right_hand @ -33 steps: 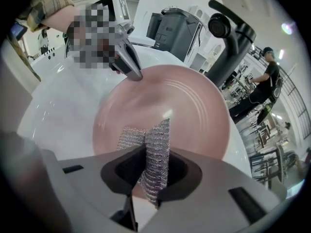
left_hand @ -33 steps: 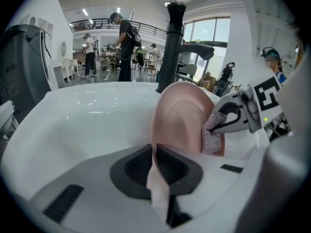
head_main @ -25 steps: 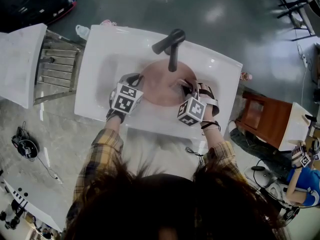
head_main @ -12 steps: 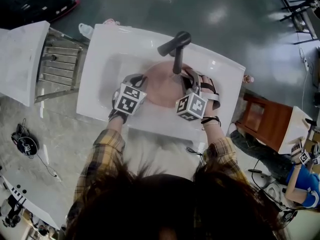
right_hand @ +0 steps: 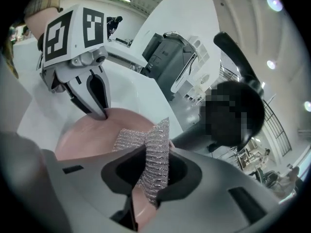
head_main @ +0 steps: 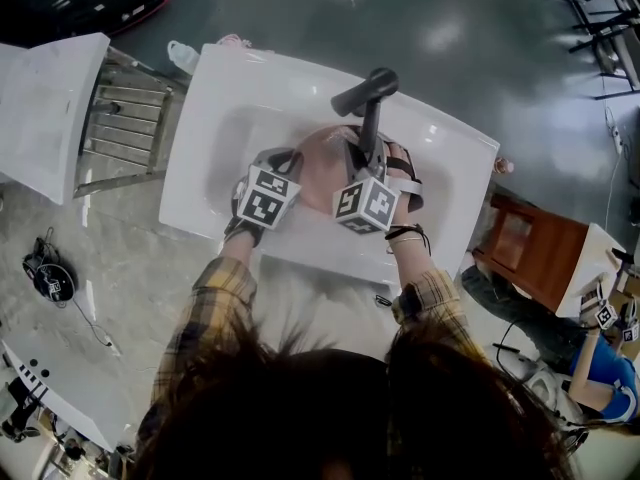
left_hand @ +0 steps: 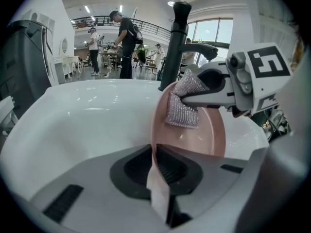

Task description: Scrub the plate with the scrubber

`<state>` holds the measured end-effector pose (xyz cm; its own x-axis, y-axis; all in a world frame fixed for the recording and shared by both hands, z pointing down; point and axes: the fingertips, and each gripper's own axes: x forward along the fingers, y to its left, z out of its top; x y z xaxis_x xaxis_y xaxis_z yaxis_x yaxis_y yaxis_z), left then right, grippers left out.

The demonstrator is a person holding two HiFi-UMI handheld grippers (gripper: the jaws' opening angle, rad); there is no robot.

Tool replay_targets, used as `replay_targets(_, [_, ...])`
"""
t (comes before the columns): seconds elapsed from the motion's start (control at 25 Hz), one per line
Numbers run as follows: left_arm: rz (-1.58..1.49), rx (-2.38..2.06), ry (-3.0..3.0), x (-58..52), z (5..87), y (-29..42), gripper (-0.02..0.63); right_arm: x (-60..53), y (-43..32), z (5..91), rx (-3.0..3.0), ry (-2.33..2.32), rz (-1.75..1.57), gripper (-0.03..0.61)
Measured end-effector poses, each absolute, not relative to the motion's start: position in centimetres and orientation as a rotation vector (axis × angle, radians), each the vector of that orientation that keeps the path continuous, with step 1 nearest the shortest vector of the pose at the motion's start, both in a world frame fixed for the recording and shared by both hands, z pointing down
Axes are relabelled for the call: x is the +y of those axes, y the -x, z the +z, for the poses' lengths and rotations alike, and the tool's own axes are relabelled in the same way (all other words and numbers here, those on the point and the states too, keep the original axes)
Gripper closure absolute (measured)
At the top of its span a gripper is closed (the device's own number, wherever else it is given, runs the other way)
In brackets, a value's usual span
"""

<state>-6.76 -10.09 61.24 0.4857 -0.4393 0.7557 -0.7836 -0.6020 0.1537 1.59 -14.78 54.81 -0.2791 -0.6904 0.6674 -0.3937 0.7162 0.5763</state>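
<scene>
A pink plate stands on edge in the white sink, under the black faucet. My left gripper is shut on the plate's near rim; in the left gripper view the rim runs between the jaws of this left gripper. My right gripper is shut on a silver mesh scrubber, whose free end lies against the plate's face. From the left gripper view the scrubber presses on the upper part of the plate, close to the faucet.
A metal rack and a white counter stand left of the sink, with a clear bottle at the sink's far left corner. A brown cabinet stands to the right. People stand far off in the hall.
My right gripper has carried the scrubber across the plate's face, away from me and upward toward the faucet. The left gripper has kept its hold on the rim without moving.
</scene>
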Motion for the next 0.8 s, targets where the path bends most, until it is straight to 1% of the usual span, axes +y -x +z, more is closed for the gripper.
replay_targets(0.4, [0.957,-1.015,-2.238,-10.1,61.5,6.7,0.586,-13.3,2.4,56.6,-1.921,-0.691,-0.378,0.489])
replay_targets(0.8, [0.963,-1.011,-2.224,-10.0,61.7,6.8,0.586,-12.6,2.6,57.6,-1.902,-0.697,-0.321,0.497])
